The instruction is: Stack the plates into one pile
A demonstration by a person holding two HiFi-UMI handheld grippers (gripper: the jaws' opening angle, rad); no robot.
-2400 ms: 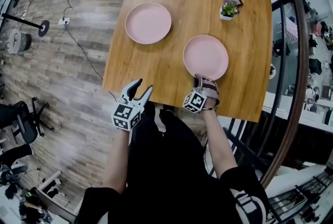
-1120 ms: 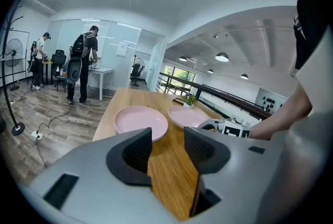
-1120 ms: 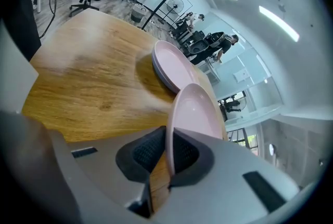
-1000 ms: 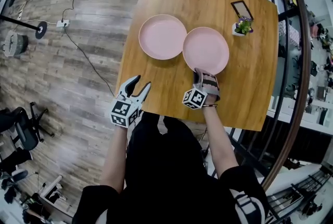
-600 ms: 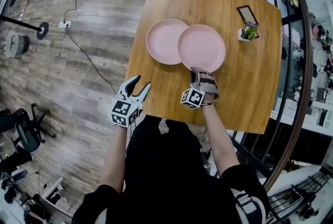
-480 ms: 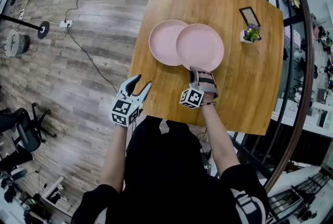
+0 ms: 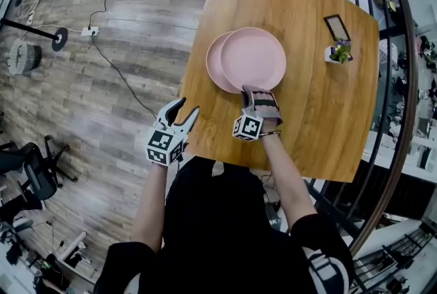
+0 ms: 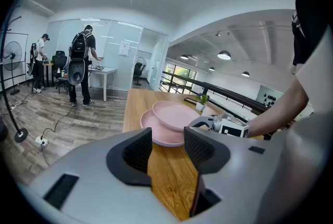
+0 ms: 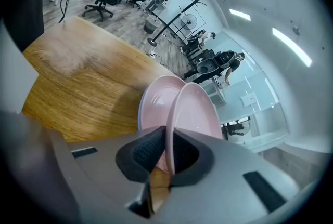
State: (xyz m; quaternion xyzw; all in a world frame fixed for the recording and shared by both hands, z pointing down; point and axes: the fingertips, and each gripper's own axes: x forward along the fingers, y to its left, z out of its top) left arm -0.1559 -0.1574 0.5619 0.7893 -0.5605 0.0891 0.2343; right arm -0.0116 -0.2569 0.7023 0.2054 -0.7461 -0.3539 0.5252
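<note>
Overhead view of a wooden table (image 7: 321,122) with a person standing at its near edge, a two-jaw gripper in each hand. Two pink plates sit near the middle of the table. The right gripper (image 7: 254,91) has its jaws clamped narrow on the near rim of the upper plate (image 7: 254,57), so that this plate stretches away from the jaws toward twelve o'clock. It covers most of the lower plate (image 7: 213,64), which lies flat on the wood and shows only as a crescent at the upper plate's nine o'clock side.

From the right gripper view, the upper plate's (image 9: 195,108) thin rim passes straight between the two dark pads (image 9: 148,151), with the lower plate (image 9: 156,101) just behind it at ten o'clock. Whether the two plates touch cannot be made out.

The left gripper (image 7: 186,108) hangs at the table's near left edge, at seven o'clock from the plates and well apart from them. Its jaws stand wide with only bare wood between them, and both plates appear beyond its tips at twelve o'clock.

A small potted plant (image 7: 339,52) and a dark picture frame (image 7: 336,26) stand at three o'clock from the plates.
</note>
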